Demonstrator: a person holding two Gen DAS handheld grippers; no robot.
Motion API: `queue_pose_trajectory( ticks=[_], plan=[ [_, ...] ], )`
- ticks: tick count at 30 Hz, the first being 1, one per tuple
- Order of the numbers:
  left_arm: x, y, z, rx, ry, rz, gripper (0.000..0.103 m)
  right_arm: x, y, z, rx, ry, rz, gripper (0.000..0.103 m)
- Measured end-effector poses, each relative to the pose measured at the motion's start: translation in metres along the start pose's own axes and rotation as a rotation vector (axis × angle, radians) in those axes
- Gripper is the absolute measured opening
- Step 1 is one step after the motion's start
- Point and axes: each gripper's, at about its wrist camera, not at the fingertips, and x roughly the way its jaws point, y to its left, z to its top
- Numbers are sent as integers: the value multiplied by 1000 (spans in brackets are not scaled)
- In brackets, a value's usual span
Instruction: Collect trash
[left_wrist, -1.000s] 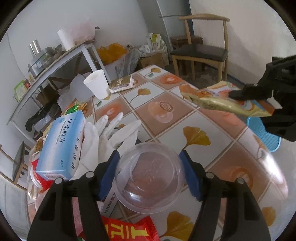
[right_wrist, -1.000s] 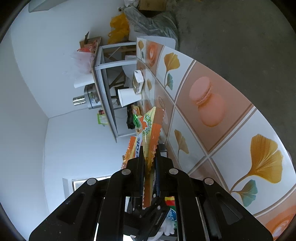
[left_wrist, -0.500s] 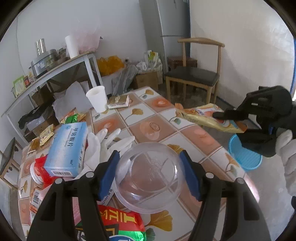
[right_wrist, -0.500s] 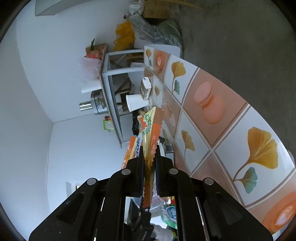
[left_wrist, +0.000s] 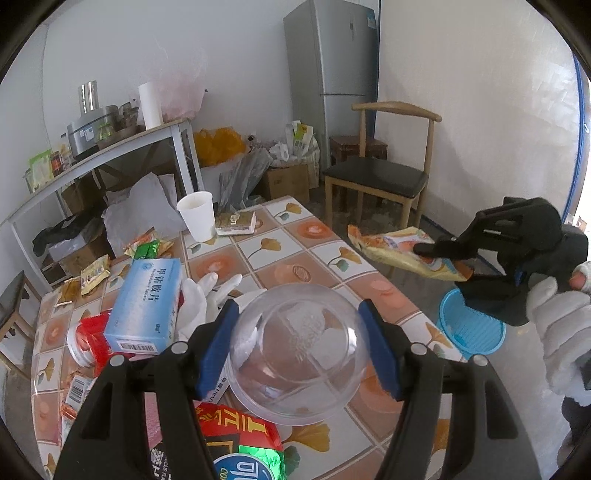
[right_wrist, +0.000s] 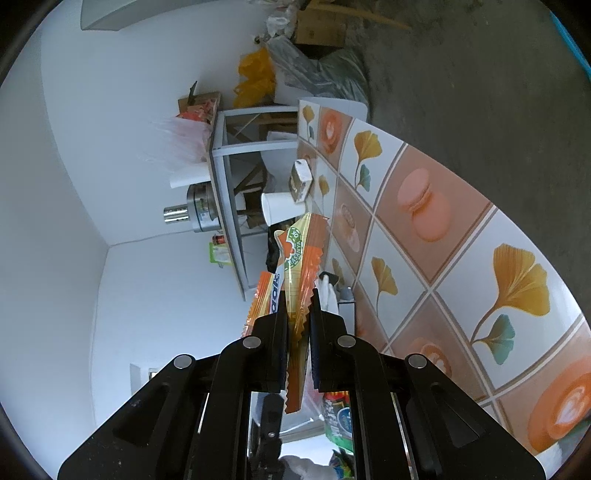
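Claw first: the left claw (left_wrist: 300, 345) fills the bottom of the left wrist view, its blue pads (left_wrist: 216, 349) pressed against both sides of a clear plastic bowl (left_wrist: 297, 352), which sits mouth-down between them at lower centre, above the bench (left_wrist: 321, 254). Just beneath, at the bottom edge, lies a red and green snack packet (left_wrist: 240, 443). To the left of the bowl, a pale blue carton (left_wrist: 146, 304) rests tilted on a red-labelled jar (left_wrist: 92, 343), and a white glove (left_wrist: 201, 299) lies flat right beside it (fingers spread toward mid-frame). Further up the left side, small gold sachets (left_wrist: 94, 269) and a green wrapper (left_wrist: 147, 249) sit near the bench edge. Off to the right, the right claw (left_wrist: 424, 247) comes in from the frame's right side, held by a white-gloved hand (left_wrist: 554, 321), pinching a yellow and orange snack wrapper (left_wrist: 399, 249); the right wrist view shows its jaws nearly together on that wrapper's crimped edge. Below it, right of the bench, a blue basket (left_wrist: 469, 325) stands on the floor. Toward the far end of the bench, upper centre, a white paper cup (left_wrist: 197, 219) stands upright with a small flat box (left_wrist: 236, 223) just beside it. Beyond that, a wooden chair (left_wrist: 380, 173) at upper right, a grey fridge (left_wrist: 332, 74) behind it, and a white shelf unit (left_wrist: 110, 155) at upper left.
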Motion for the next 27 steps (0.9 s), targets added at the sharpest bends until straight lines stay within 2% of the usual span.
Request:
queue_pose_trajectory(
  ticks=[27],
  plan=[
    [-40,17,3,-59,-83,3,65,1,21,-14,-40,-11,-9,8]
  ],
)
